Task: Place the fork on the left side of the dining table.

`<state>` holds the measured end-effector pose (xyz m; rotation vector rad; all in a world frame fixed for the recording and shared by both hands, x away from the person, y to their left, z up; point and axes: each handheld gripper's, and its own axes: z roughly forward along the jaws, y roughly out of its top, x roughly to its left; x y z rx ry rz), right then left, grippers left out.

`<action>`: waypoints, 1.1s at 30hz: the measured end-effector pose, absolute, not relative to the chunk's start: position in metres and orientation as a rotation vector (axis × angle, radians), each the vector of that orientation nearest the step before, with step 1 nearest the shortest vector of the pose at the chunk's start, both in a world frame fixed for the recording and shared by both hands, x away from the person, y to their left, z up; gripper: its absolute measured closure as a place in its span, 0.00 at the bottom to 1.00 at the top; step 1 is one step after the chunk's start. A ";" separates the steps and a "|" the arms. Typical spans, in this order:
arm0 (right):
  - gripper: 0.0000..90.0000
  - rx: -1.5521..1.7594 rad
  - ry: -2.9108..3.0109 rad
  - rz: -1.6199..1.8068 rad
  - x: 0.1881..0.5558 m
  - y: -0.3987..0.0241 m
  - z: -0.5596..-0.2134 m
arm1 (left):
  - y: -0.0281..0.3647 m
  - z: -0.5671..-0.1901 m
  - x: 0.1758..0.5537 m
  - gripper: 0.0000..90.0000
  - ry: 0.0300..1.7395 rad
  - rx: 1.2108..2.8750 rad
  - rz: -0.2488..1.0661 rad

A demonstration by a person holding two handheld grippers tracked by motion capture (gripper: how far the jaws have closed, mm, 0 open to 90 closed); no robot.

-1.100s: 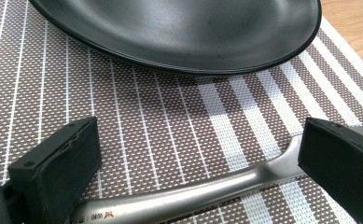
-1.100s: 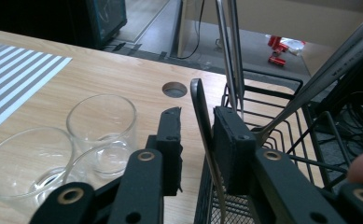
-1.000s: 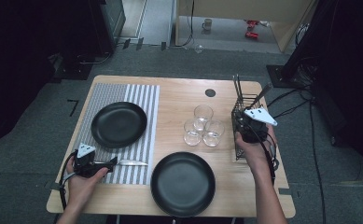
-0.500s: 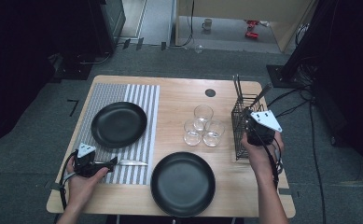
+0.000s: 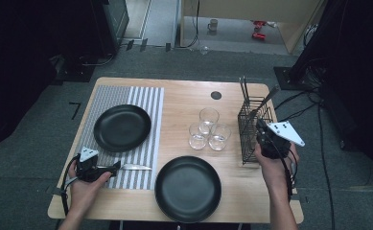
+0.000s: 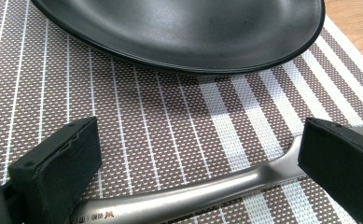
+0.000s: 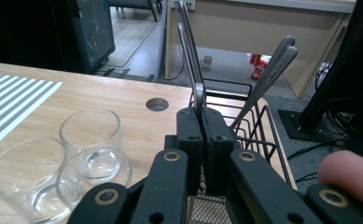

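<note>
The right gripper (image 7: 201,116), at the centre of its own view, is clenched on an upright utensil handle (image 7: 188,51) rising from the wire caddy (image 5: 251,134). The handle's long axis runs straight up the frame, so it must lift vertically. The left gripper (image 6: 198,158) stands released astride a knife (image 6: 193,198) lying across the bottom.

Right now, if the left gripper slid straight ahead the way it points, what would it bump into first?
Probably the black plate on the striped placemat. The left gripper has open jaws astride a knife handle, and the plate's rim lies straight ahead.

Right gripper drawn back from the caddy with a utensil clamped

The right gripper (image 5: 265,135) has been shifted from above the wire caddy (image 5: 251,136) toward its near right side; its jaws have just been closing and are now pressed together on a thin metal utensil handle (image 7: 194,60); the handle is seen rising upright from the jaws.
</note>
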<state>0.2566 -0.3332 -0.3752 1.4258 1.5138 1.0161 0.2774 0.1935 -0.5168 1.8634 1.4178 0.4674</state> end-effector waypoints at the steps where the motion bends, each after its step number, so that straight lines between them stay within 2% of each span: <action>1: 0.98 1.422 1.517 1.020 0.254 -0.333 -0.375 | 0.193 -0.517 0.277 0.00 1.418 1.864 0.467; 14: 0.95 1.385 1.559 1.092 0.238 -0.326 -0.386 | 0.193 -0.517 0.277 0.00 1.419 1.863 0.469; 33: 0.92 1.434 1.596 1.037 0.248 -0.326 -0.409 | 0.193 -0.517 0.277 0.00 1.418 1.863 0.467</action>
